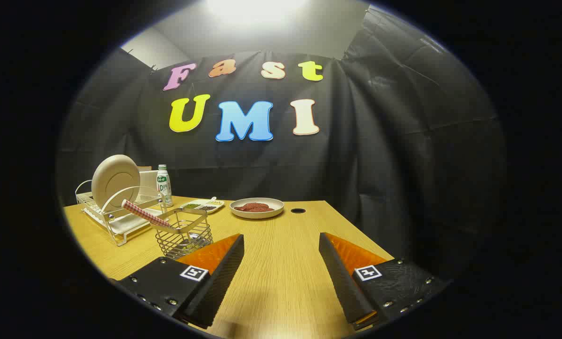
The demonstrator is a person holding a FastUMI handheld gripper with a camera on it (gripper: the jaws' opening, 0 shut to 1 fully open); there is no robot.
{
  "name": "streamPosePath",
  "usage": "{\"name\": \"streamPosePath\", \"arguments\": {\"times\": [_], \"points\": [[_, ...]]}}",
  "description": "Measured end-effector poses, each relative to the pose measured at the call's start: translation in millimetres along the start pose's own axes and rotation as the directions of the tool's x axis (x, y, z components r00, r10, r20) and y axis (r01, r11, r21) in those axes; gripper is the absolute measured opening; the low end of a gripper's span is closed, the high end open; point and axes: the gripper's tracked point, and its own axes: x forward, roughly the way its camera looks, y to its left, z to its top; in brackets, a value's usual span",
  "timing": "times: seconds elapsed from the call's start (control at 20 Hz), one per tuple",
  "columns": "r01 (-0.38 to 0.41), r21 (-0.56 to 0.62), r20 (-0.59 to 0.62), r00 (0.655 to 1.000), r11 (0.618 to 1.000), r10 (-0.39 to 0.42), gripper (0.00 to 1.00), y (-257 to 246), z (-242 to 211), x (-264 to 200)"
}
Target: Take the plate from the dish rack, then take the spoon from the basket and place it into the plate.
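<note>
Gripper view: gripper (281, 247) fingers apart, nothing between them, over bare table (281, 282). Plate (116, 180) stands on edge in the dish rack (120, 221), face toward the fingers. Spoon (145, 213) leans in the wire basket (184, 238) just ahead of the left finger, handle pointing up-left toward the rack; bowl end hard to make out inside the basket.

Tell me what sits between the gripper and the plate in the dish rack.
In the gripper view, the open gripper has the wire basket with its spoon between it and the plate.
</note>
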Motion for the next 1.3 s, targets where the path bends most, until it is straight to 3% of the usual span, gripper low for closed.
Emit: {"name": "streamPosePath", "arguments": {"times": [0.95,1.15,1.3], "points": [[0.002,0.0,0.001,1.0,1.0,-0.002,0.98,0.2,1.0,0.7],[-0.004,0.016,0.001,1.0,1.0,0.004,0.98,-0.4,1.9,15.9],[-0.01,0.02,0.024,1.0,1.0,0.01,0.98,1.3,10.3,56.5]]}}
